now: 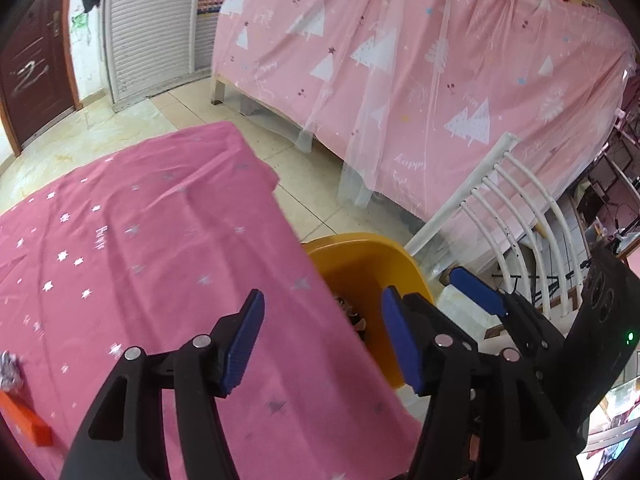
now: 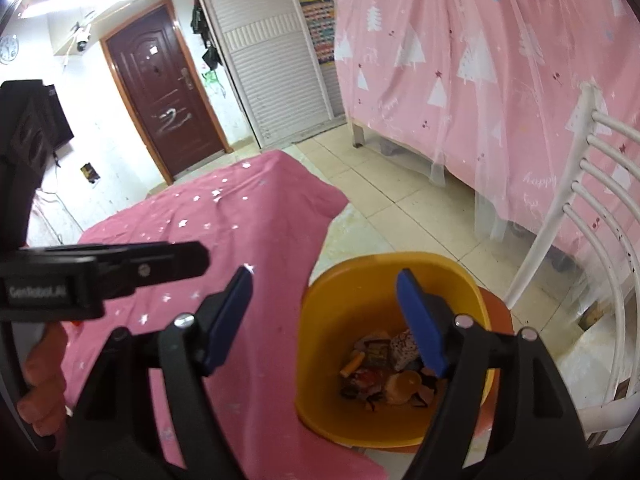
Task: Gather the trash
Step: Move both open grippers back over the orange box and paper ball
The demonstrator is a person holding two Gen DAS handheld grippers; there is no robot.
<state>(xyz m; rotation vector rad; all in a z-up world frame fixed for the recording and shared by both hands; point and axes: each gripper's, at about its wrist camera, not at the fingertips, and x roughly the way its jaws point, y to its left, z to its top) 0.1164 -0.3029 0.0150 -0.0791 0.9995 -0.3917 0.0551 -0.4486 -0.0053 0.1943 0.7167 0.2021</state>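
Observation:
A yellow bin [image 2: 340, 408] stands on the floor beside the pink-clothed table [image 2: 224, 232]; several pieces of trash [image 2: 384, 376] lie in its bottom. My right gripper [image 2: 326, 320] is open and empty, held over the bin's near rim and the table edge. My left gripper [image 1: 322, 340] is open and empty above the table's right edge, with the bin [image 1: 360, 264] just beyond it. The right gripper also shows in the left wrist view [image 1: 476, 290]. On the table [image 1: 140, 240] at far left lie a crumpled wrapper [image 1: 10, 370] and an orange box [image 1: 28, 420].
A white slatted chair [image 2: 592, 240] stands right of the bin. A bed draped in pink tree-print cloth [image 2: 480, 80] runs along the back. A brown door [image 2: 168, 100] and a white louvred door [image 2: 276, 72] are at the far wall. Tiled floor lies between.

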